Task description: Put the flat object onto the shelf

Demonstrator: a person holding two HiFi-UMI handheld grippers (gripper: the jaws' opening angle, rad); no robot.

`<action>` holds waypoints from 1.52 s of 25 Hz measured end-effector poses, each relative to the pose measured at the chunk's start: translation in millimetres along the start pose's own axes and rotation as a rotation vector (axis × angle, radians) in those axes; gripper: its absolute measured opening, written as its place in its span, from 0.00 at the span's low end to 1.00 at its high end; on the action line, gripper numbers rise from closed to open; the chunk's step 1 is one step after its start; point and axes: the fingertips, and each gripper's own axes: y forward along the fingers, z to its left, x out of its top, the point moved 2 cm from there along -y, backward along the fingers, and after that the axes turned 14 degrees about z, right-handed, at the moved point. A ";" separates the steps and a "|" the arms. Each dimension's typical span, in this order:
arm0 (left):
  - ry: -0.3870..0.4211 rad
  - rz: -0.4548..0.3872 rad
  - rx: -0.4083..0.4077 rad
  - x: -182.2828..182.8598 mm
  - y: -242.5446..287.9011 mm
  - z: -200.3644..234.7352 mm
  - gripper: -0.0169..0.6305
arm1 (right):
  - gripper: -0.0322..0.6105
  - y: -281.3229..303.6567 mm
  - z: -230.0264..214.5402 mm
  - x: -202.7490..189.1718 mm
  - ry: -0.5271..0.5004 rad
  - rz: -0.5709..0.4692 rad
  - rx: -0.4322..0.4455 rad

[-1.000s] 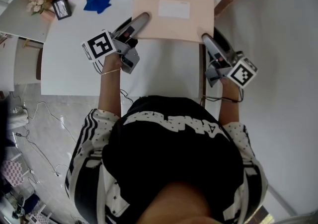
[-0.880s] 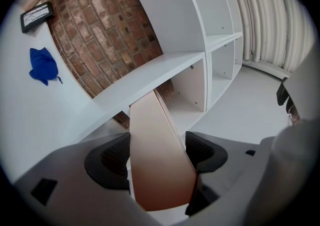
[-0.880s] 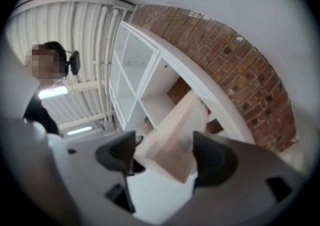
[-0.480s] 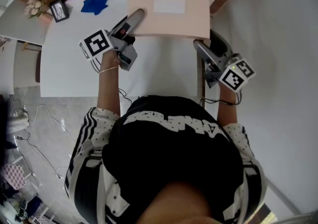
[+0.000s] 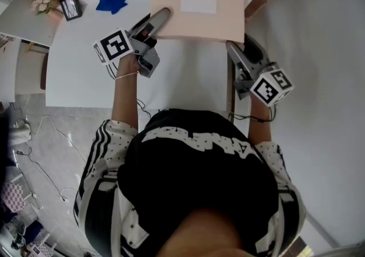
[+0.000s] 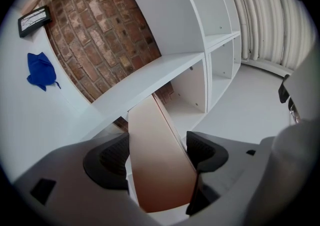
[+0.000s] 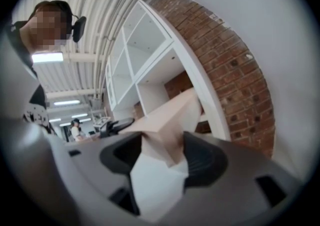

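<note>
The flat object is a pale pink, thin box with a white label. It is held level over the far end of the white table. My left gripper is shut on its near left edge, and the object fills the gap between the pads. My right gripper is at the near right corner with its jaws closing. That corner sits between the pads and touches both. The object's far end points under a white shelf board.
A blue cloth, a small framed picture and flowers lie at the table's far left. The white shelf unit stands against a brick wall. Grey floor lies to the right.
The right gripper drew back from the object's corner, then came forward again and narrowed its jaws round it. The left gripper kept its hold and the object shifted slightly.
</note>
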 end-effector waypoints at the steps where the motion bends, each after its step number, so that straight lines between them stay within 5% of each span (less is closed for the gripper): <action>1: 0.012 0.001 0.003 0.4 -0.3 -0.5 0.56 | 0.49 0.1 0.1 0.4 -0.001 0.001 0.000; 25: 0.223 -0.021 0.036 0.4 -18.7 -25.2 0.58 | 0.47 -5.7 -4.1 17.0 0.047 -0.091 0.014; 38: 0.409 0.076 0.093 -28.9 -23.4 -36.5 0.58 | 0.47 -6.1 -6.4 19.0 0.055 -0.114 0.007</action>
